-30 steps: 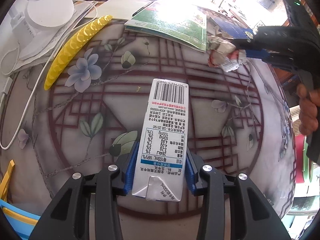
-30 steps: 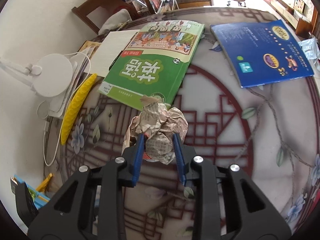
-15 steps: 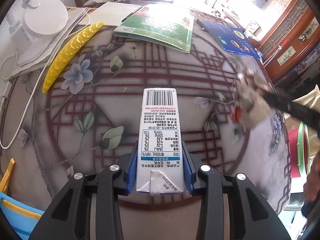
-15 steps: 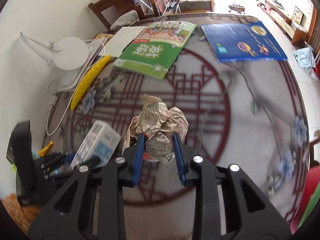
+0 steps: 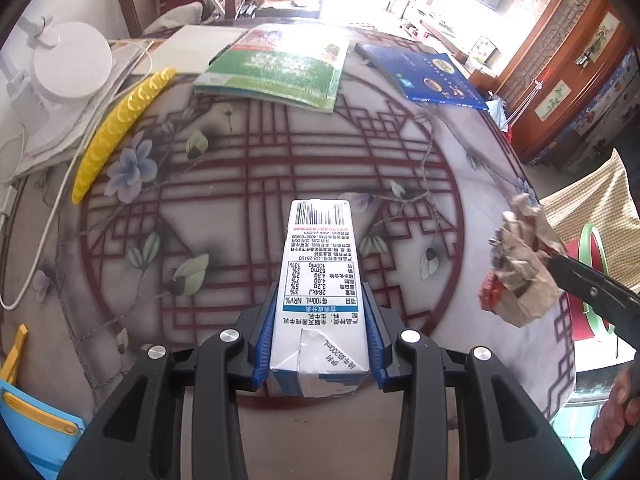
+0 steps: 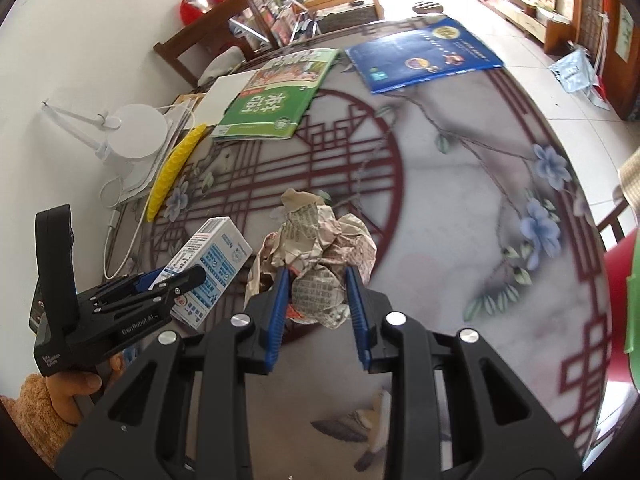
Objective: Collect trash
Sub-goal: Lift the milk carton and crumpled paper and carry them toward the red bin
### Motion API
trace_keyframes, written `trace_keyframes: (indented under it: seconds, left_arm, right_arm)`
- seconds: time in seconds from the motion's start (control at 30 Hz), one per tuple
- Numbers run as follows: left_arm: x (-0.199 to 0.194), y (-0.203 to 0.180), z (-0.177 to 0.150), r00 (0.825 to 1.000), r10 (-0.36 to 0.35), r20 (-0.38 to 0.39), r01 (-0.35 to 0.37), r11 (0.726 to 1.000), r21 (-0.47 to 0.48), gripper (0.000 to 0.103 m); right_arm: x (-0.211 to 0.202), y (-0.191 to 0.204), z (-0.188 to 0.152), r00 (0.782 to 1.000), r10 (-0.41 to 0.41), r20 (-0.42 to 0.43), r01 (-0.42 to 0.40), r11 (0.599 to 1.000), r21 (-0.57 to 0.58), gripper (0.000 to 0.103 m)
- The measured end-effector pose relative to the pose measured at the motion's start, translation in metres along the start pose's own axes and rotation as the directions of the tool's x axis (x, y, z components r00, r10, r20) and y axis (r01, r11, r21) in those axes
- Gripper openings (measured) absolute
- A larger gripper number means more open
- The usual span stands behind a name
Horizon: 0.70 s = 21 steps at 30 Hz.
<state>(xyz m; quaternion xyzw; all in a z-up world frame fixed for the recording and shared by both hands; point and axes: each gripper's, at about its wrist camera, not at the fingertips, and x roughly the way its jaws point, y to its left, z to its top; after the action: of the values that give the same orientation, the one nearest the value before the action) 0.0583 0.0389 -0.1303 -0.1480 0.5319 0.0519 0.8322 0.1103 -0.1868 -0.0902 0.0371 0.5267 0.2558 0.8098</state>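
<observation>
Left hand-held gripper [image 5: 320,344] clamped on a milk carton [image 5: 320,292]: a slim white box with blue trim, a barcode at its far end, a printed nutrition panel on its upper face and a folded flap at the near end. Its long axis runs straight forward between the two blue pads, barcode end pointing away from the hand-held gripper toward the middle of the bench [image 5: 248,184], and the carton is carried above the patterned surface. Right hand-held gripper [image 6: 316,312] clamped on a ball of crumpled newspaper [image 6: 320,256], beige with dense print and a red patch, irregular and roughly round, with no clear long axis; it bulges forward and upward past the pads, held over the near right part of the bench. In the right wrist view the carton appears to the left of the paper ball, tilted up and away. Lying toward the far side of the bench: a green book [image 5: 276,68], a blue book [image 5: 424,76], a yellow ridged strip [image 5: 120,128] and a white lamp [image 5: 68,64]
</observation>
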Motion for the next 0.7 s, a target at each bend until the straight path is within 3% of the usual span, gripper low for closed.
trace_keyframes:
  seconds: [0.17, 0.23, 0.37, 0.43, 0.5, 0.6, 0.67, 0.7]
  left_arm:
    - [0.016, 0.006, -0.009, 0.998, 0.037, -0.042, -0.037, 0.999, -0.001, 0.038]
    - [0.018, 0.008, -0.013, 0.998, 0.043, -0.047, -0.043, 0.999, 0.0, 0.054]
    - [0.026, 0.012, -0.017, 0.997, 0.059, -0.056, -0.059, 0.998, -0.011, 0.056]
    - [0.031, 0.014, -0.016, 0.996, 0.055, -0.069, -0.057, 0.998, -0.024, 0.056]
    - [0.033, 0.016, -0.014, 0.996, 0.058, -0.065, -0.06, 0.998, -0.036, 0.056]
    - [0.035, 0.018, -0.009, 0.996, 0.065, -0.053, -0.067, 0.997, -0.043, 0.055]
    - [0.033, 0.017, -0.007, 0.997, 0.065, -0.049, -0.067, 0.997, -0.04, 0.035]
    - [0.031, 0.016, -0.006, 0.996, 0.071, -0.046, -0.073, 0.997, -0.037, 0.035]
  right_arm:
    - [0.006, -0.014, -0.016, 0.998, -0.056, -0.034, 0.057, 0.998, 0.008, 0.029]
    - [0.015, -0.02, -0.023, 0.996, -0.068, -0.066, 0.07, 0.997, 0.03, 0.029]
    - [0.027, -0.026, -0.034, 0.991, -0.077, -0.105, 0.084, 0.995, 0.058, 0.035]
    - [0.031, -0.025, -0.036, 0.991, -0.079, -0.112, 0.086, 0.995, 0.06, 0.056]
    - [0.035, -0.024, -0.036, 0.99, -0.08, -0.118, 0.086, 0.995, 0.053, 0.068]
    - [0.045, -0.019, -0.037, 0.986, -0.087, -0.142, 0.092, 0.995, 0.032, 0.065]
    - [0.044, -0.017, -0.039, 0.986, -0.096, -0.138, 0.1, 0.995, 0.022, 0.049]
    - [0.042, -0.016, -0.038, 0.988, -0.078, -0.132, 0.082, 0.996, 0.028, 0.038]
